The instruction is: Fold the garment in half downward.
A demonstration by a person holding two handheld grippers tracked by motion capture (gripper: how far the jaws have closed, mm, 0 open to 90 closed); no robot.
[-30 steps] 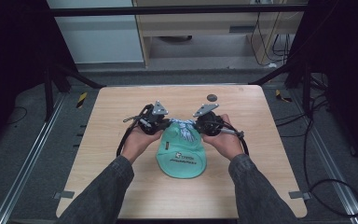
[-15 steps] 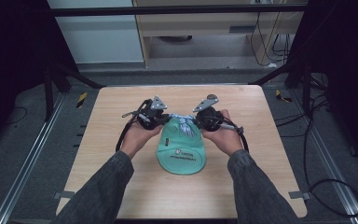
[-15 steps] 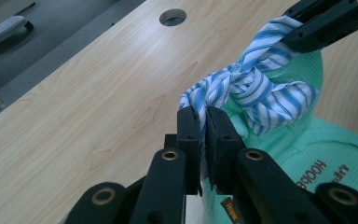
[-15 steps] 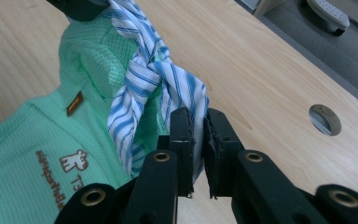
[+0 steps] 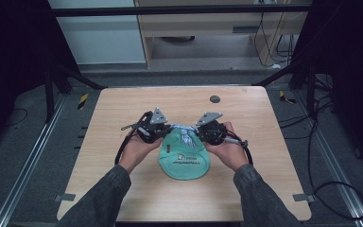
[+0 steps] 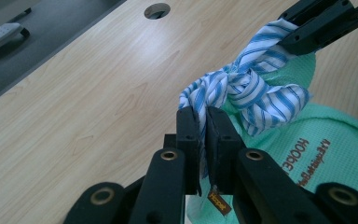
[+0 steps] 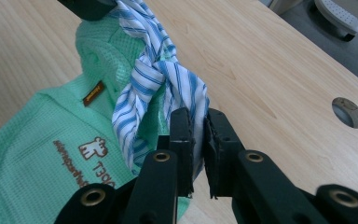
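A mint-green waffle-cloth pouch with a printed logo lies on the wooden table, its neck pointing away from me. A blue-and-white striped tie is knotted at the neck. My left gripper is shut on the tie's left end. My right gripper is shut on the right end. In the left gripper view the knot sits just beyond my closed left gripper, with the right gripper's jaws at top right. The right gripper view has the striped tie running from my right gripper across the green pouch.
A round cable hole sits in the table beyond the grippers. Bare tabletop surrounds the pouch. The table's far edge drops to a dark floor with cables and a frame.
Both hands and grippers drifted slightly toward me with the tie ends still held. The pouch has stayed nearly in place.
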